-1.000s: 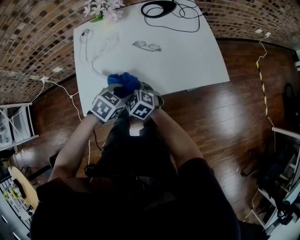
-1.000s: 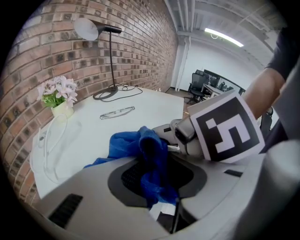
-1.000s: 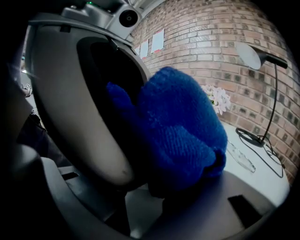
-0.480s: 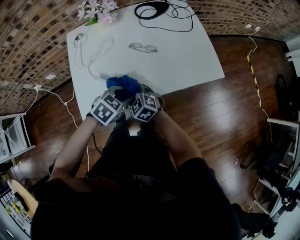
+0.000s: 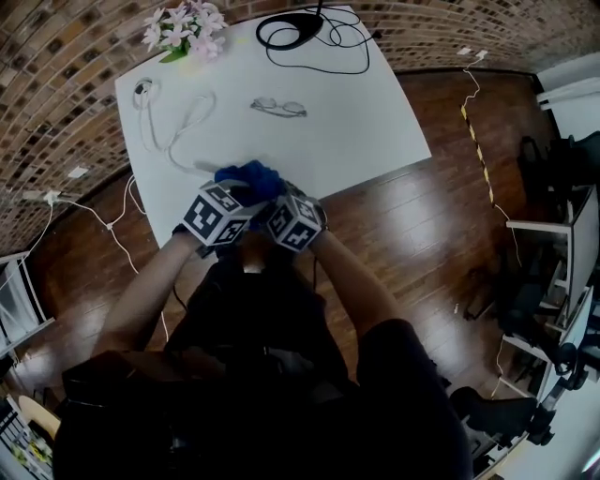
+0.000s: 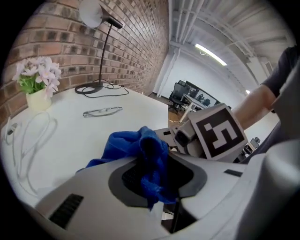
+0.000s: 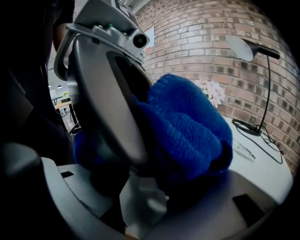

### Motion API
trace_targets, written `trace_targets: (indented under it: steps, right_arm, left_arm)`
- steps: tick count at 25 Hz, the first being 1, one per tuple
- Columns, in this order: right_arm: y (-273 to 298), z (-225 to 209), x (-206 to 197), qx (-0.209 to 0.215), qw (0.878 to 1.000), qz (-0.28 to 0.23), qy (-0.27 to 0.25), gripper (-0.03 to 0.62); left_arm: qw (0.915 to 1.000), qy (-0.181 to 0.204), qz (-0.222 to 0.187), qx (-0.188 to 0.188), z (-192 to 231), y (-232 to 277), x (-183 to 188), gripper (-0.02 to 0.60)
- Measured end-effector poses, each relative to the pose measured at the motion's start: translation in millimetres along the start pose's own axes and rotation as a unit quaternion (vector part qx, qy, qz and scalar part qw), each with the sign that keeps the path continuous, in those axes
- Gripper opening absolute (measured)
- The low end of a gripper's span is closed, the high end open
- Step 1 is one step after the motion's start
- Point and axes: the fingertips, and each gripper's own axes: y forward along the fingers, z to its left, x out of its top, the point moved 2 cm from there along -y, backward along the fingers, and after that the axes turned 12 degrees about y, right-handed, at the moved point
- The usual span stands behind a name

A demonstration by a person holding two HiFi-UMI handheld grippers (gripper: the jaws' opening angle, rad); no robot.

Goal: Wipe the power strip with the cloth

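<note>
White counter (image 5: 356, 122) beneath: left gripper (image 6: 154, 180) jaws clamp the cloth (image 5: 248, 176); right gripper (image 7: 150, 192) jaws, just opening around it, seemingly let go, so it may sag free.

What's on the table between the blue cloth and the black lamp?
A pair of glasses lies on the white table, between the blue cloth and the black lamp base. The head view and the left gripper view both show it.
</note>
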Motion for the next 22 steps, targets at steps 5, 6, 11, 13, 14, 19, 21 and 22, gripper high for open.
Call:
trace_targets:
  steps: [5,6,11,13,14,19,21,22]
  right_arm:
    - [3,-1,-1,-0.013,0.999,0.014,0.036,0.165]
    - [3,-2,-1,-0.015,0.999,0.014,0.035,0.164]
    - [3,-2,-1,-0.021,0.999,0.005,0.023,0.164]
    - [2,-2,-1,-0.024,1.0,0.001,0.02,0.164]
    - [1,-2,-1,-0.024,1.0,0.001,0.019,0.164]
    - [1,-4,-1,-0.025,1.0,0.0,0.016,0.165]
    - [1,-3,-2,-0.025,1.0,-0.001,0.016,0.165]
    - [1,-3,-2,-0.026,1.0,-0.002,0.015,0.165]
  left_arm:
    - [0.9992,0.002,-0.012,-0.038,0,-2,0,0.109]
    - [0.9991,0.009,-0.012,-0.041,-1,-2,0,0.109]
    - [0.9986,0.021,-0.01,-0.048,4,-6,-3,0.109]
    - [0.9989,0.034,-0.01,-0.029,10,-10,-6,0.109]
    - [0.9991,0.036,-0.012,-0.021,14,-13,-8,0.109]
    - [0.9997,0.024,-0.011,-0.003,36,-24,-15,0.109]
    - [0.9993,0.033,-0.009,0.011,43,-29,-19,0.109]
    - [0.9992,0.035,-0.008,0.017,45,-32,-20,0.109]
